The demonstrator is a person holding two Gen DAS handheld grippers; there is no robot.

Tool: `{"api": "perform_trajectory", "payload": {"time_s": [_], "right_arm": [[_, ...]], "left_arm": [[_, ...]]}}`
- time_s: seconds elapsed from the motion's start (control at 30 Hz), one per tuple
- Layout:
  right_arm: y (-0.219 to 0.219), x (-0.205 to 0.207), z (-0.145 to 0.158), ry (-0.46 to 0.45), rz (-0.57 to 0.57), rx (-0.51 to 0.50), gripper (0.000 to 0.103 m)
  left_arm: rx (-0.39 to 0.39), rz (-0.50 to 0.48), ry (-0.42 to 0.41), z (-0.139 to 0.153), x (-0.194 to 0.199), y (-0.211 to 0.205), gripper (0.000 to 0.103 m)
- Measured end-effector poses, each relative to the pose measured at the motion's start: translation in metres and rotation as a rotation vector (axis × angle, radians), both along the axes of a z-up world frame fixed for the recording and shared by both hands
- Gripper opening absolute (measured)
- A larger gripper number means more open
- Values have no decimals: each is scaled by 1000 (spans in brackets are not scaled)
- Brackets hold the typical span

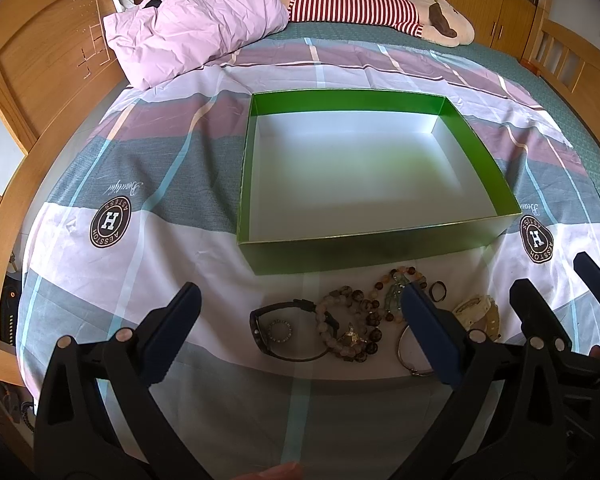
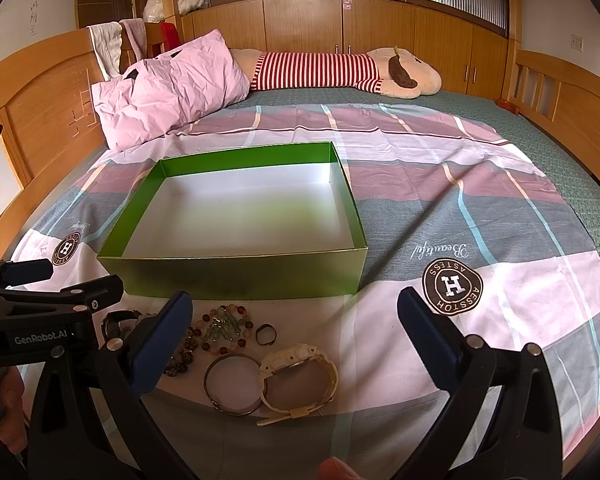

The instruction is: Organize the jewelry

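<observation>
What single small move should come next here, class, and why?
Probably lower the right gripper onto the cream watch and close on it. Both grippers' jaws stand open and hold nothing, the green box is bare inside, and the watch lies between the right jaws, in front of the box.

Green box [image 2: 240, 276] with white floor; plaid pink-grey sheet [image 2: 480, 208]; cream watch [image 2: 296, 376]; red-striped plush [image 2: 320, 70].
</observation>
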State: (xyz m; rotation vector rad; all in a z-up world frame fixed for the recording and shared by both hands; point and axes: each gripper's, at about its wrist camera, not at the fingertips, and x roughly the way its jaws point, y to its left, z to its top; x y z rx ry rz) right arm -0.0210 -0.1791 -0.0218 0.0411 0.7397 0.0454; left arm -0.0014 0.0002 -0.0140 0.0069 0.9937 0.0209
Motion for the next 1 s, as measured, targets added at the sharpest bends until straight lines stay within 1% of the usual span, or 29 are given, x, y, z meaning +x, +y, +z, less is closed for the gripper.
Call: {"api": "perform_trajectory", "payload": {"time_s": [0.5, 0.57, 0.63, 0.67, 0.7, 0.77, 0.8, 0.83, 0.87, 0.9, 0.93, 0.97, 1.0], "right_arm": [[0, 0, 2, -4, 2, -3, 102], [-5, -1, 6, -18, -6, 4, 102], [-17, 0, 12, -23, -48, 5, 102], [-21, 2, 11, -12, -55, 5, 102], [-27, 5, 9, 18, -60, 19, 102], [-33, 11, -3, 112, -35, 57, 102], [-32, 14, -11, 162, -21, 57, 101], [-30, 15, -17, 194, -12, 51, 94], [-28, 17, -28, 246, -8, 33, 86], [-27, 18, -35, 277, -16, 16, 83], [-28, 20, -45, 324, -34, -8, 71], [-32, 22, -54, 369, -52, -11, 58], [-36, 22, -61, 401, -66, 1, 55]], "left_arm": [[22, -1, 11, 0, 1, 0, 101], [9, 7, 4, 4, 3, 6, 101], [-41, 16, 16, 7, 7, 20, 101], [-67, 24, 28, 7, 9, 27, 101], [-99, 38, 50, 5, 10, 37, 101], [-142, 60, 106, -1, 14, 52, 101], [-150, 65, 123, -4, 15, 56, 100], [-159, 70, 146, -8, 15, 60, 95], [-161, 73, 158, -11, 14, 61, 91], [-163, 81, 176, -14, 14, 65, 85], [-165, 87, 187, -17, 14, 67, 82], [-168, 91, 194, -19, 14, 68, 80], [-170, 99, 210, -23, 14, 71, 76]]}}
